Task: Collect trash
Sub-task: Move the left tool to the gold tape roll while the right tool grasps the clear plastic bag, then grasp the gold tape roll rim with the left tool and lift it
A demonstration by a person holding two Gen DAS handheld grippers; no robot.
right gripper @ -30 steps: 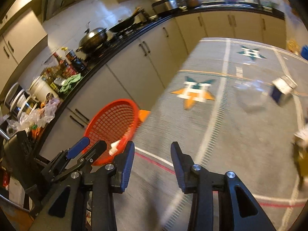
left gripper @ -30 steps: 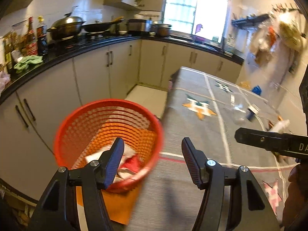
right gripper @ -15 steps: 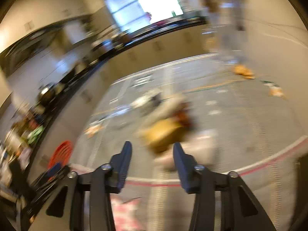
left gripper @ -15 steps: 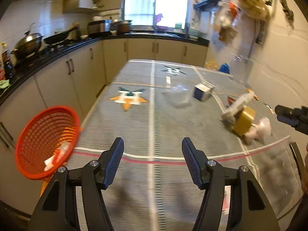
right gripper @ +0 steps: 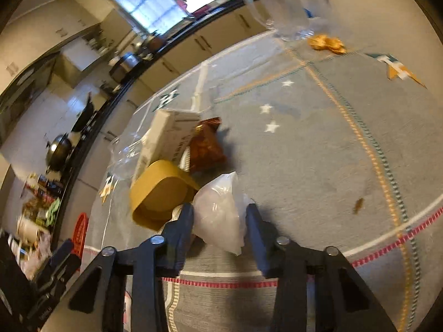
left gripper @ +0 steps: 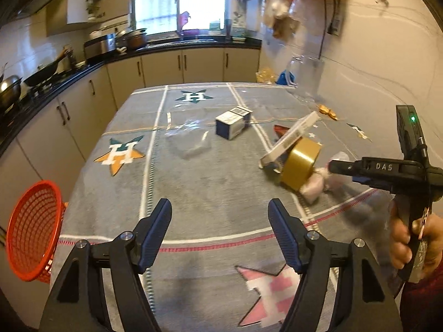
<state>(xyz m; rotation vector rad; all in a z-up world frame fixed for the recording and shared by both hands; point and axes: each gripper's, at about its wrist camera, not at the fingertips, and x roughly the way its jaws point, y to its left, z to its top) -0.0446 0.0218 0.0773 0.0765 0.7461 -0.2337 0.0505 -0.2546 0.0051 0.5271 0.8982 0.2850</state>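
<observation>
Right gripper point(right gripper: 219, 217) jaws apart around white plastic bag point(right gripper: 218, 215), possibly touching, left gripper point(left gripper: 220, 228) agape

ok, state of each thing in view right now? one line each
Left claw: open, empty, over the tablecloth.
Right claw: open, fingers either side of the white bag, not closed on it.
Tape roll: tilted, against the bag.
White box: propped on the tape roll.
Snack packet: flat, beside the box.
Blue carton: on its side.
Basket: off the table's left edge, tilted.
</observation>
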